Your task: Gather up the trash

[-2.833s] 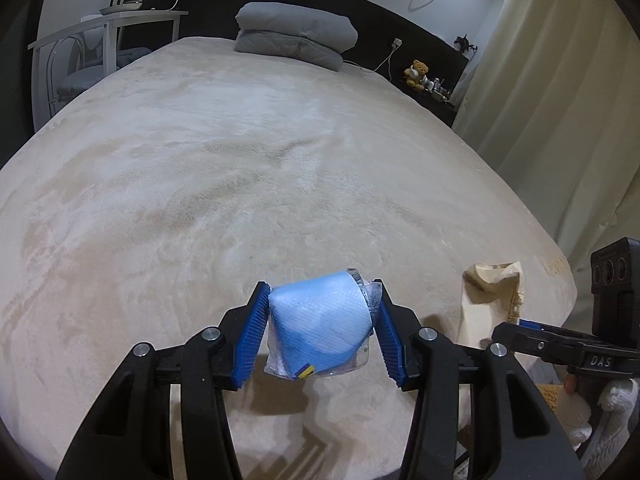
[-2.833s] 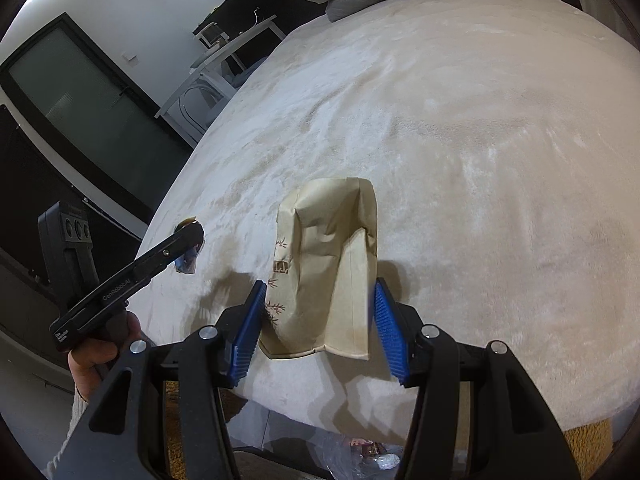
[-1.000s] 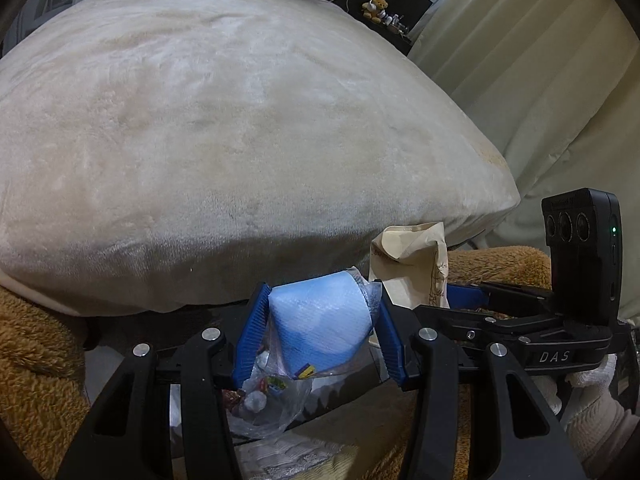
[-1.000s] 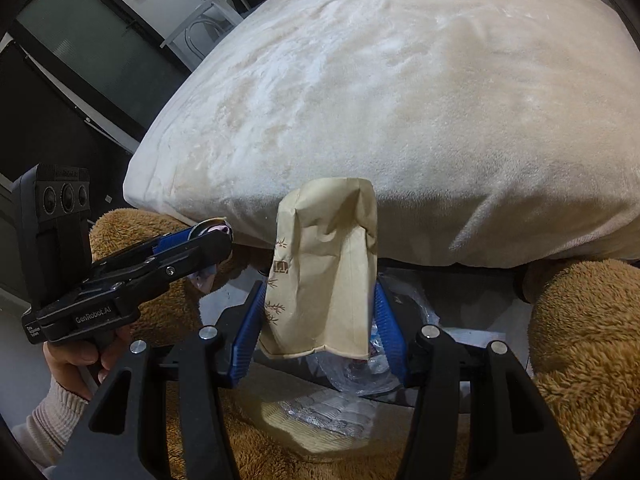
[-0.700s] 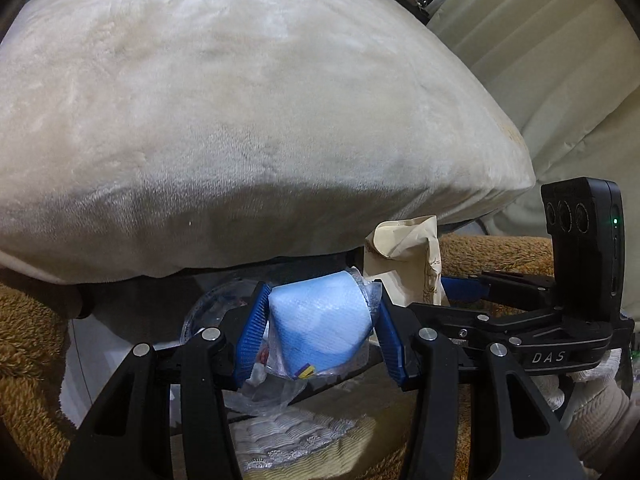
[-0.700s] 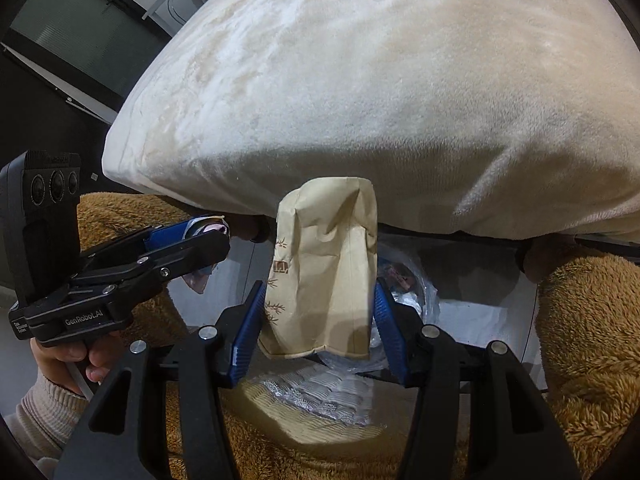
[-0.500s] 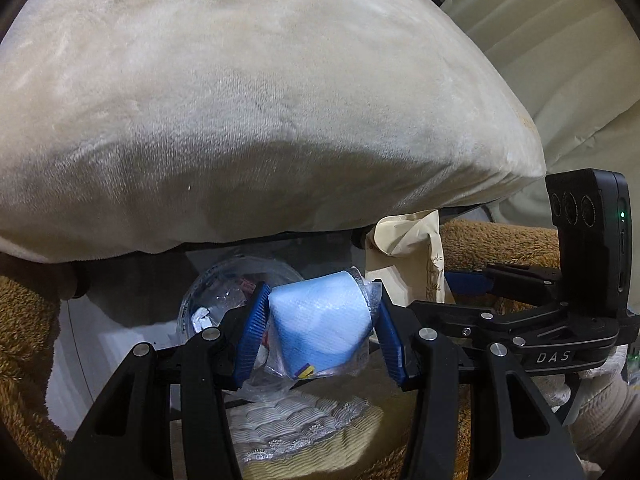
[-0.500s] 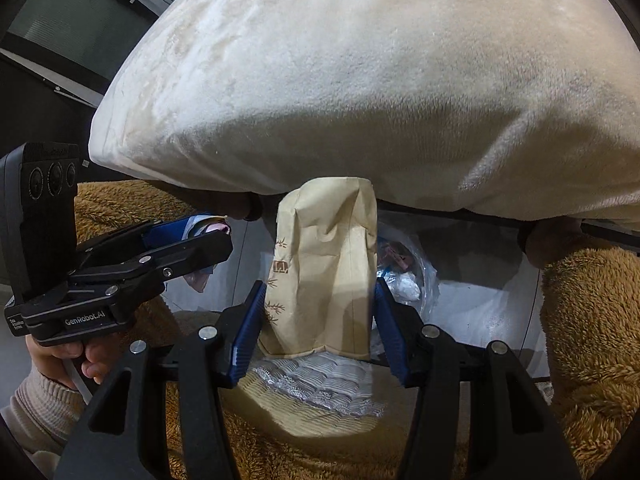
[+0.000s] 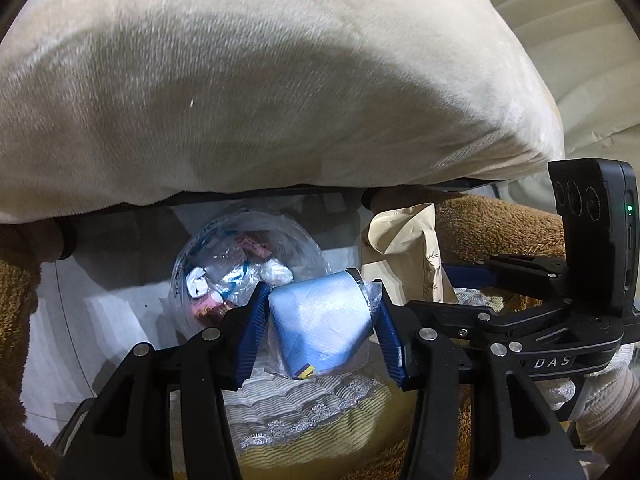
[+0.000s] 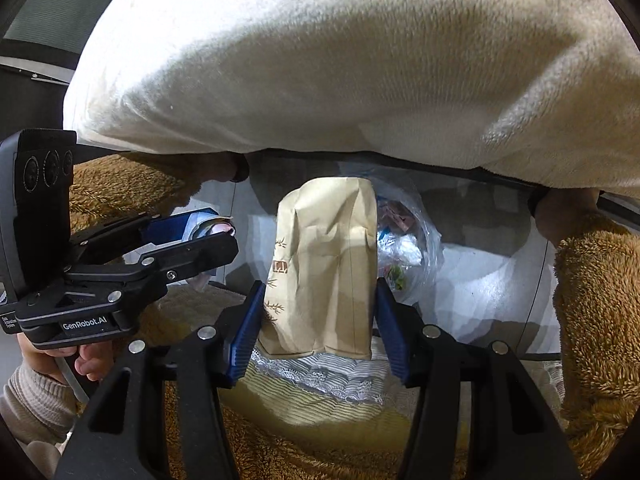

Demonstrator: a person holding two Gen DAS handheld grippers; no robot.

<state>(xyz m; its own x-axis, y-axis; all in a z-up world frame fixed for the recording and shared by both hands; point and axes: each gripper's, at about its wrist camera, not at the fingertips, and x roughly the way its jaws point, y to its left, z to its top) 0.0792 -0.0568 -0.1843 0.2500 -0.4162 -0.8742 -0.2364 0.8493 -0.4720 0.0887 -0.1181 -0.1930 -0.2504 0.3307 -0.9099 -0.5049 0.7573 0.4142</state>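
Note:
My left gripper is shut on a light blue wrapped packet in clear plastic, seen side-on in the right wrist view as the left gripper. My right gripper is shut on a tan paper bag, which also shows as the paper bag in the left wrist view. Both point steeply down over a clear plastic trash bag on the floor, holding wrappers and crumpled tissue; the same trash bag sits just behind the paper bag.
The cream plush bed cover overhangs above, its edge right over the trash bag. Brown fluffy sleeves or trouser legs flank both sides. A yellow and lace-trimmed fabric lies just below the grippers. A hand grips the left tool.
Both grippers have sunk from bed level toward the floor and tipped further down. The trash bag has come into fuller view under them. Both still hold their items.

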